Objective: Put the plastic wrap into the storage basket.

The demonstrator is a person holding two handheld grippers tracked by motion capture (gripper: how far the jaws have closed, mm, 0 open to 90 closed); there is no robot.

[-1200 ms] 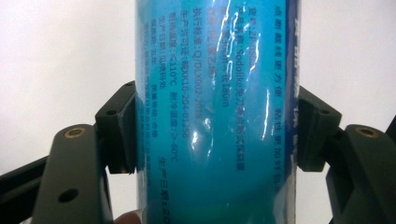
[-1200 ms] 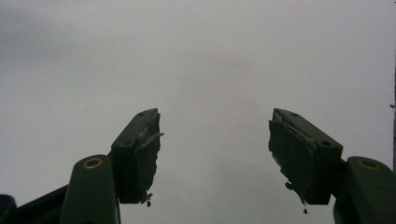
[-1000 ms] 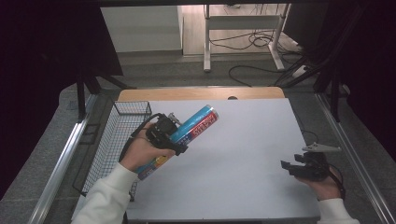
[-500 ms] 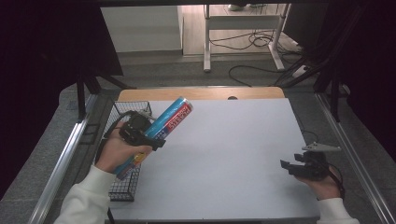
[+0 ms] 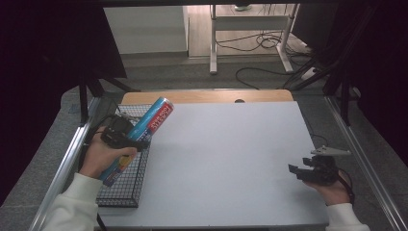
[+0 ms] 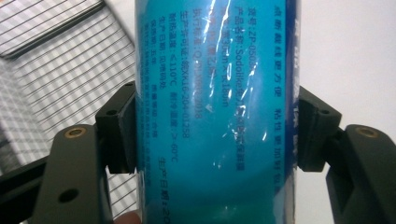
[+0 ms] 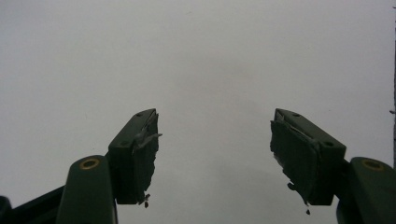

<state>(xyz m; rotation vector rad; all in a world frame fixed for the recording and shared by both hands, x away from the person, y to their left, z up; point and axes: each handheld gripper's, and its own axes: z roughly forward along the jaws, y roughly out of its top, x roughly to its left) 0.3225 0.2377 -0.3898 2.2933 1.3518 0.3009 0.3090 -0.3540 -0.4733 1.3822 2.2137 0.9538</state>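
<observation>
Our left tool is clamped on a long blue tube, its two black pads pressing the wrapper from either side, as the left gripper view shows plainly: the glossy blue film with lines of small print stands between the jaws and runs out of the top and bottom of that view. From the high view we see the tube held off the surface and tilted, its silver-capped upper end pointing up and away from us toward the far edge of the counter, its lower end down by our left hand, where a yellow and blue patch of the label shows below the fingers. A red band with white lettering sits on the upper part of the tube. The tube hangs over the near-right part of a black wire basket, which sits at the left edge of the counter; the basket's mesh shows behind the tube in the left gripper view as well. Our right tool rests well apart from all this, near the right front corner of the counter, with its jaws apart and nothing between them; the right gripper view shows the two worn pads spread over the bare grey surface.
</observation>
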